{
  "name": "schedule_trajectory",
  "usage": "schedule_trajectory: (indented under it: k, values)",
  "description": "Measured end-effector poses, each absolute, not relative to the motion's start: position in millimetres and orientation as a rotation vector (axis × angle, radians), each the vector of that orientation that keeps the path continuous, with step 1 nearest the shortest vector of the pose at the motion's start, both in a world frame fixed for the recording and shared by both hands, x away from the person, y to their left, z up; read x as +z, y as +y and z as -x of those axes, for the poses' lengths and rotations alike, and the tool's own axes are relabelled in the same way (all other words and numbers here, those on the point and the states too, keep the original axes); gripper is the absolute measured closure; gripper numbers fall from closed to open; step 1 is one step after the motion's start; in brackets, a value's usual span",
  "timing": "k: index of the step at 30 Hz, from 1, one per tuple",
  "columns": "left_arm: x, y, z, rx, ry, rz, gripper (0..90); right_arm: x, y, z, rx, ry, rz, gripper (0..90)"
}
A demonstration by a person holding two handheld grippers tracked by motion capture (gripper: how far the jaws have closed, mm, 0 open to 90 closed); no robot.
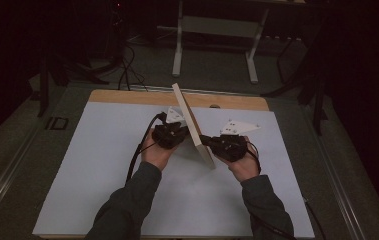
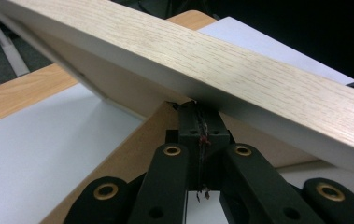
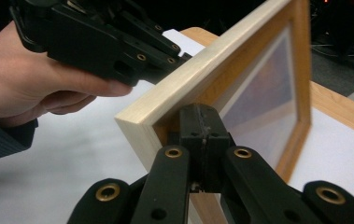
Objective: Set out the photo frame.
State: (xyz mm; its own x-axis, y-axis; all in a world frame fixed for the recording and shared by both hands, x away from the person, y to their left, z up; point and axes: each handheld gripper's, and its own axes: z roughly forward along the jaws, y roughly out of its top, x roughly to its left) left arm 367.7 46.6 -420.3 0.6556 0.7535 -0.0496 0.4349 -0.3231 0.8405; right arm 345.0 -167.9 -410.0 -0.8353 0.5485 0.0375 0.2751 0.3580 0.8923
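A light wooden picture frame (image 1: 189, 122) stands tilted on edge over the white mat, between my two grippers. My left gripper (image 1: 186, 131) is shut, its tips set against the frame's back side (image 2: 212, 60); nothing sits between its jaws (image 2: 198, 105). From the other side, my right gripper (image 1: 202, 140) is also shut, with its tips (image 3: 201, 109) pressed on the frame's front border (image 3: 184, 84) near a corner. The right gripper view also has the left gripper (image 3: 186, 56) in a hand, touching the frame's outer edge. Whether the frame's lower corner rests on the mat I cannot tell.
A white mat (image 1: 102, 170) covers most of the wooden table (image 1: 127, 96). Beyond the far edge stand a white stand's legs (image 1: 217, 30) and dark cables (image 1: 127, 70) on the floor. The surroundings are dark.
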Motion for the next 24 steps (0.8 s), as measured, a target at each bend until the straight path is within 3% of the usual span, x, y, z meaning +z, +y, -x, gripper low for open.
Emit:
schedule_trajectory:
  k: [21,24]
  values:
    - [-424.9,58.0,-369.6,0.364,0.857,-1.962,90.0,-413.0,-148.1,-342.8,1.480,2.384,-0.701,90.0]
    - [-424.8,60.7,-368.9,0.368,0.868,-1.954,83.6,-413.2,-148.2,-342.6,1.468,2.379,-0.700,90.0]
